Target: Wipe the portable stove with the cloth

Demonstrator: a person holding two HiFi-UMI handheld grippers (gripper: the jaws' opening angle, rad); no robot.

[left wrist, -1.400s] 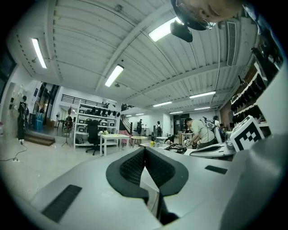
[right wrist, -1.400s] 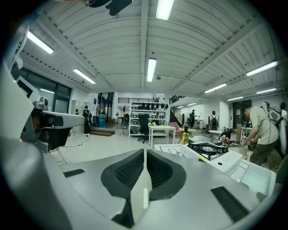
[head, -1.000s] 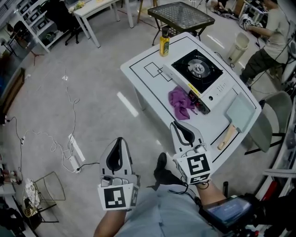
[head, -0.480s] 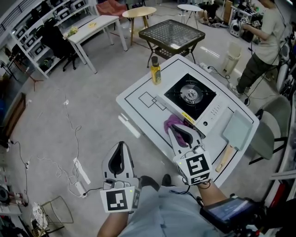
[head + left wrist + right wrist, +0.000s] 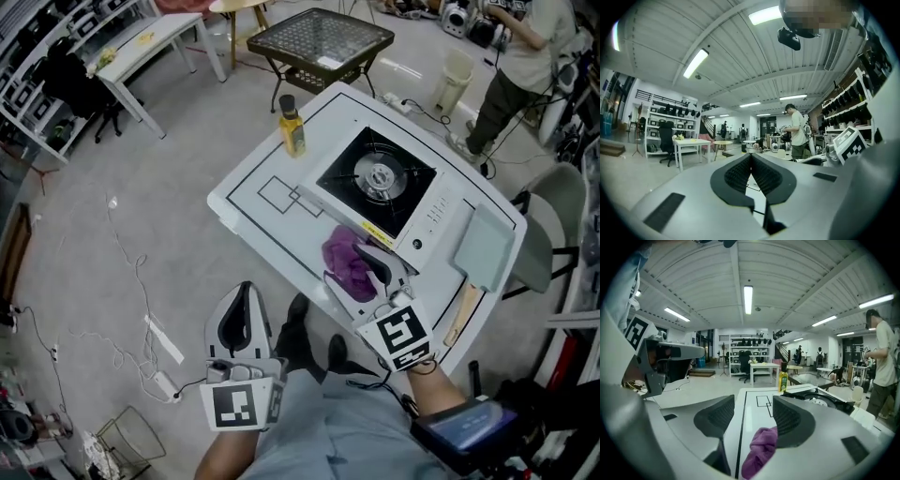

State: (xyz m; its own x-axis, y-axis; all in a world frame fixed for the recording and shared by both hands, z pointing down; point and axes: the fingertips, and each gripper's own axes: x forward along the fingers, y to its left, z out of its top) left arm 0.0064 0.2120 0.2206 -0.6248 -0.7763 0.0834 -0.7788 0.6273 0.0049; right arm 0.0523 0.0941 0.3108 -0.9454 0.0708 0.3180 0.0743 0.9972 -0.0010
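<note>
A black portable stove [image 5: 375, 178] in a white casing sits on the white table [image 5: 253, 187]; the right gripper view shows the stove [image 5: 820, 401] ahead to the right. A crumpled purple cloth [image 5: 347, 261] lies on the table just in front of it. My right gripper [image 5: 345, 264] hangs over the cloth, and its jaws have just been opening. They stand open with the cloth [image 5: 761, 446] low between them, the pads not pressing on it. My left gripper [image 5: 244, 289] is shut and empty, over the floor short of the table; its closed fingertips [image 5: 750, 157] point level.
A yellow bottle [image 5: 292, 127] stands at the table's far edge, left of the stove. A grey board with a wooden handle [image 5: 483, 246] lies at the right end. A mesh-topped table [image 5: 323, 37], a person [image 5: 511, 56] and a chair [image 5: 553, 234] stand beyond. Cables [image 5: 131, 281] trail over the floor.
Both grippers moved forward toward the table, which now lies closer. The right gripper went from shut near the table's edge to open over the purple cloth.
</note>
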